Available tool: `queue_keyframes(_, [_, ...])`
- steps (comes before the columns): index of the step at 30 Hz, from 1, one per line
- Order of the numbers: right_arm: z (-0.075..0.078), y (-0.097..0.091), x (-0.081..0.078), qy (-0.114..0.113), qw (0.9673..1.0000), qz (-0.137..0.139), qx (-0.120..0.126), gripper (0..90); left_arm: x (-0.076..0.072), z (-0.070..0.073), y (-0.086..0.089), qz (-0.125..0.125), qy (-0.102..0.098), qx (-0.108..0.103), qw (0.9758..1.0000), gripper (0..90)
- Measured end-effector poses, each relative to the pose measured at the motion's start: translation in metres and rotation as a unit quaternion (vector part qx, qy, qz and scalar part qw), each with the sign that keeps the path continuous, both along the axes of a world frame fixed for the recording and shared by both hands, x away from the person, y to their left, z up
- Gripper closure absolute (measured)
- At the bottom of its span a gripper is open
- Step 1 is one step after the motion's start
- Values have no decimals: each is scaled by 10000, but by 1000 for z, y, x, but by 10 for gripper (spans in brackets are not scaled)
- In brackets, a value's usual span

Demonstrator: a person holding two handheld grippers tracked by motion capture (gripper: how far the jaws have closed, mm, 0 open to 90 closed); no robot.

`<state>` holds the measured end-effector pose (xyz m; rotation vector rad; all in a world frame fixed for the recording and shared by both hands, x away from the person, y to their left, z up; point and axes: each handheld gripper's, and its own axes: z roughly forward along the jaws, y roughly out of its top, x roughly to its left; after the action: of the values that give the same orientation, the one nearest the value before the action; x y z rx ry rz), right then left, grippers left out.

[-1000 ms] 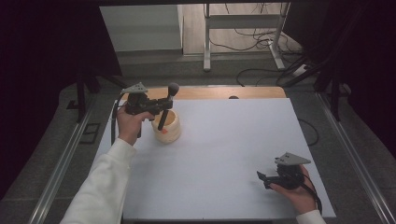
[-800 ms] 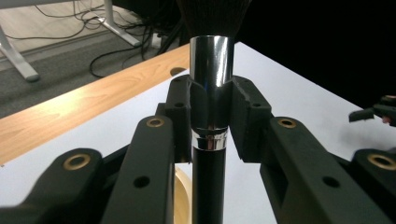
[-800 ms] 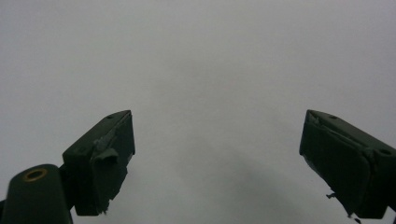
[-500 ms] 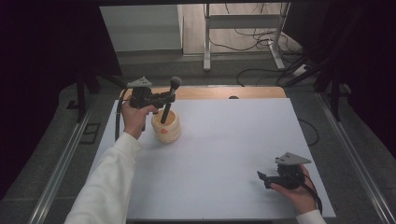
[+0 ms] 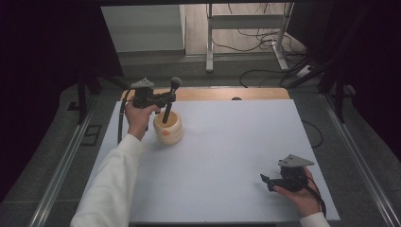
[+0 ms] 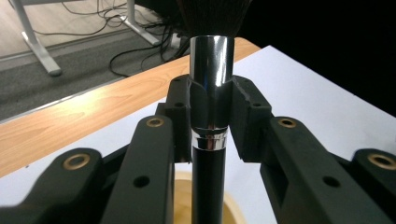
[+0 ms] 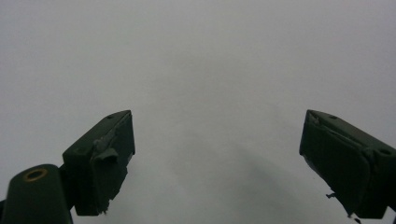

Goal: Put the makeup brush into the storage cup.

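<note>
Left gripper (image 6: 210, 119) fingers clamp a brush (image 6: 211, 93) by its chrome collar, black handle in a round wooden cup (image 5: 168, 127). Right gripper (image 7: 217, 163) fingers spread wide, empty, over the matte white table (image 5: 236, 142).

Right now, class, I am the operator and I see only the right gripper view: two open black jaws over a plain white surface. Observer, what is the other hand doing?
Observer: The left gripper is shut on a makeup brush, clamping it at its shiny metal collar.
Operator: Where does the brush's lower end go?
Observer: Its black handle reaches down into a pale wooden cup near the far left of the white table.
Operator: And my own gripper?
Observer: The right gripper rests low at the table's near right, far from the cup, nothing between its jaws.
</note>
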<state>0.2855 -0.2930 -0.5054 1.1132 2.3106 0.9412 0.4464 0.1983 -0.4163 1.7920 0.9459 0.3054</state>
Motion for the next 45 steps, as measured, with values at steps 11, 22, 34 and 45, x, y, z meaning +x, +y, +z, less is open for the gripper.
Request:
queue_keyframes(11, [0,1,0,-3,10000,-1,-40,110,1,-6,0,78,57,72,9999,672])
queue_keyframes(22, [0,1,0,-14,10000,2,-52,110,-9,2,-2,159,174,306,9993,203])
queue_keyframes(34, [0,3,-1,-19,10000,21,-55,110,-29,13,-1,58,-13,616,9981,67])
queue_keyframes(45, [1,1,-1,-14,10000,4,-49,109,-50,10,2,-45,-12,657,9978,89])
